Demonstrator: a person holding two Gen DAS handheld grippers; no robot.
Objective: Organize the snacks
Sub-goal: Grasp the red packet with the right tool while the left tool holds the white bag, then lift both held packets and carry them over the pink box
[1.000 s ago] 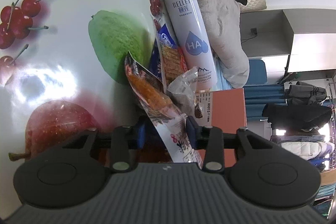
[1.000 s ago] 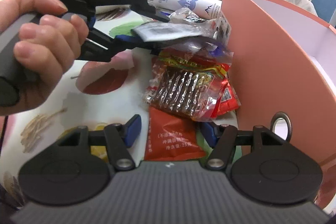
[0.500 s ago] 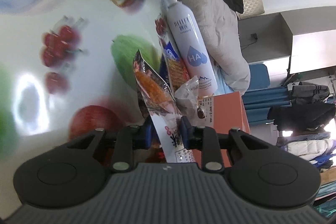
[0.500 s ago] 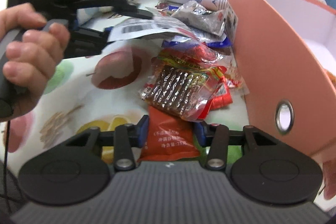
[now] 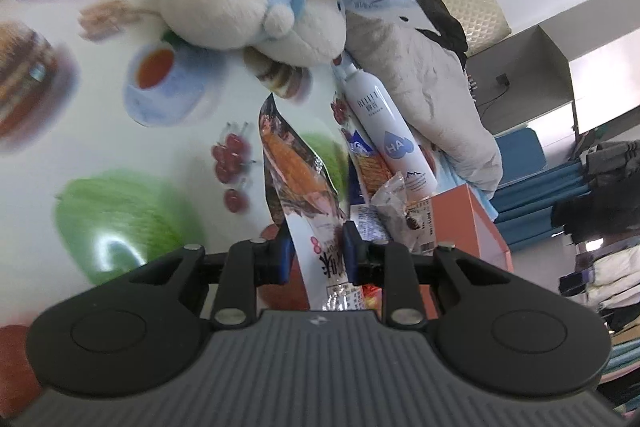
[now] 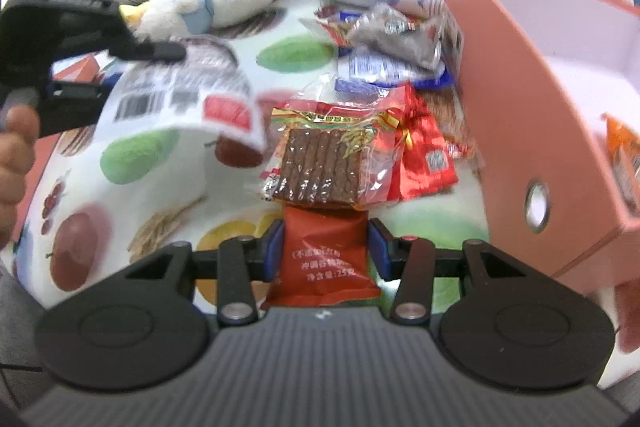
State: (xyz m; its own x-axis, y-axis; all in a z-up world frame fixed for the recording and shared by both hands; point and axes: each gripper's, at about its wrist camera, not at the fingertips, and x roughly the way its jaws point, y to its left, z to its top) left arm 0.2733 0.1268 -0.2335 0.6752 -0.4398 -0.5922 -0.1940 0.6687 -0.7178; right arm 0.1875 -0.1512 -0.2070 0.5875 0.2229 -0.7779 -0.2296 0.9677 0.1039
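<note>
I work over a desk (image 6: 168, 187) covered in a glossy fruit-print cloth. At my right stands a salmon-pink box (image 6: 532, 131), open at the top, with an orange packet already showing inside its far corner. A pile of loose snacks (image 6: 384, 75) lies between the box and the middle of the desk, backed by a white spray bottle (image 5: 390, 139) and a plush toy (image 5: 240, 3).

My left gripper (image 5: 314, 251) has its fingers narrowed on a long white snack packet (image 5: 296, 175) printed with an orange picture. Since a second ago this hand has lifted and swung left, away from the pile; the packet now hangs in the air, its barcode side bowed over the cloth in the right-hand view (image 6: 184, 103).

My right gripper (image 6: 326, 247) has also closed in. Its fingers were wide a second ago and now sit tight against both sides of a small orange-red sachet (image 6: 324, 259), which lies just below a clear pack of brown biscuits (image 6: 324, 163).

So I judge both hands are loaded, and each snack is ready to be carried to the box.
</note>
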